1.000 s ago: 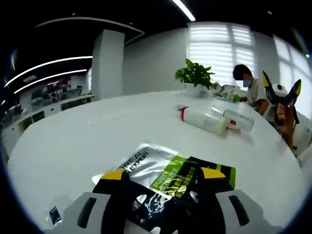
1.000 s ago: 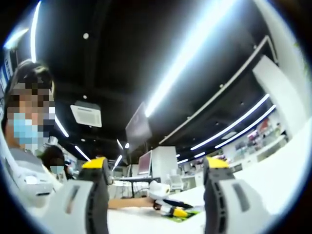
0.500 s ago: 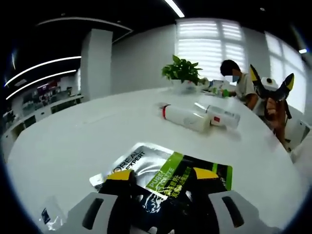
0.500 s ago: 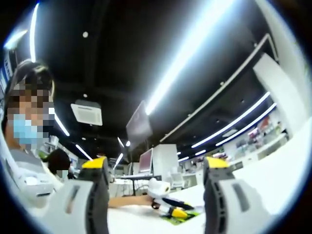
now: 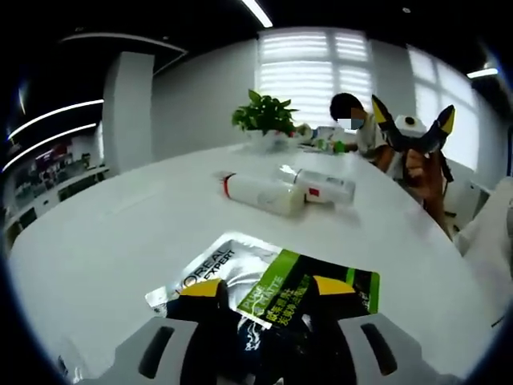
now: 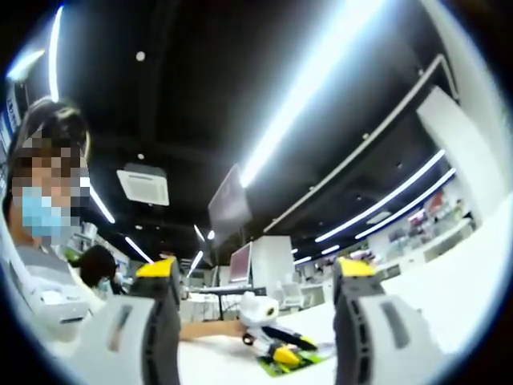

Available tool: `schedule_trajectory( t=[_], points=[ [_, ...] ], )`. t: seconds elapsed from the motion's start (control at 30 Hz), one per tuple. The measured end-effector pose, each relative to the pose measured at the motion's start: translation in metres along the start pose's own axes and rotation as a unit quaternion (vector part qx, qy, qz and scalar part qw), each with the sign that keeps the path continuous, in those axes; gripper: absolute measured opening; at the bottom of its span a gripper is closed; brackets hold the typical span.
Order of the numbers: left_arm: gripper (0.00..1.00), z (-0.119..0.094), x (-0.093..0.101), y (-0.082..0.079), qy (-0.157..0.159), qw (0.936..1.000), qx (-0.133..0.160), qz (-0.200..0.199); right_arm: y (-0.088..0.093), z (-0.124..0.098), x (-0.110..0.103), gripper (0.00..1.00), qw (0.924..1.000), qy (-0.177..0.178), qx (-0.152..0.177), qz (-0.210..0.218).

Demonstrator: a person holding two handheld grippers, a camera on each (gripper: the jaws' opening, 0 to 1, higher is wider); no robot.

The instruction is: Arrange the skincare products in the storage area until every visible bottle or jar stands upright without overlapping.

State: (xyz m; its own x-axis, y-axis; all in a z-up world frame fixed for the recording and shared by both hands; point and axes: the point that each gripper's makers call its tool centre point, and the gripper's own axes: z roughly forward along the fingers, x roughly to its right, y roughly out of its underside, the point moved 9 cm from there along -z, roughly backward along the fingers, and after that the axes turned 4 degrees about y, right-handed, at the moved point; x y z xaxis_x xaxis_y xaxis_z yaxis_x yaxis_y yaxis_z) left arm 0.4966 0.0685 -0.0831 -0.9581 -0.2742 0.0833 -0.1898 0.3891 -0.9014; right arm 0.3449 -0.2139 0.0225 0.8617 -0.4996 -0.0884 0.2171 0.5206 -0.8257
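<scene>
On the white worktop (image 5: 120,241), the left gripper (image 5: 264,290) clamps a flat sachet (image 5: 276,281), while two bottles (image 5: 280,188) lie on their sides beyond; best set it aside flat, clear of them. The right gripper (image 6: 252,273) hangs released, aloft.

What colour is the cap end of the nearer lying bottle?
Red, on the white bottle lying on the table; clearest in the left gripper view.

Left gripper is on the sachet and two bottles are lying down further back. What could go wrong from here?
The flat sachet may slip from the left gripper, which grips only its near edge. The two bottles lie touching on the table; nudging one could roll both. The right gripper points up, away from them.
</scene>
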Motion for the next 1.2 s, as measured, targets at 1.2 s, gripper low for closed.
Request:
schedule_trajectory(
  t=[1.2],
  points=[
    [0.37, 0.009, 0.029, -0.002, 0.113, 0.9927, -0.006, 0.044, 0.035, 0.015, -0.004, 0.83, 0.8907, 0.089, -0.271, -0.354]
  ],
)
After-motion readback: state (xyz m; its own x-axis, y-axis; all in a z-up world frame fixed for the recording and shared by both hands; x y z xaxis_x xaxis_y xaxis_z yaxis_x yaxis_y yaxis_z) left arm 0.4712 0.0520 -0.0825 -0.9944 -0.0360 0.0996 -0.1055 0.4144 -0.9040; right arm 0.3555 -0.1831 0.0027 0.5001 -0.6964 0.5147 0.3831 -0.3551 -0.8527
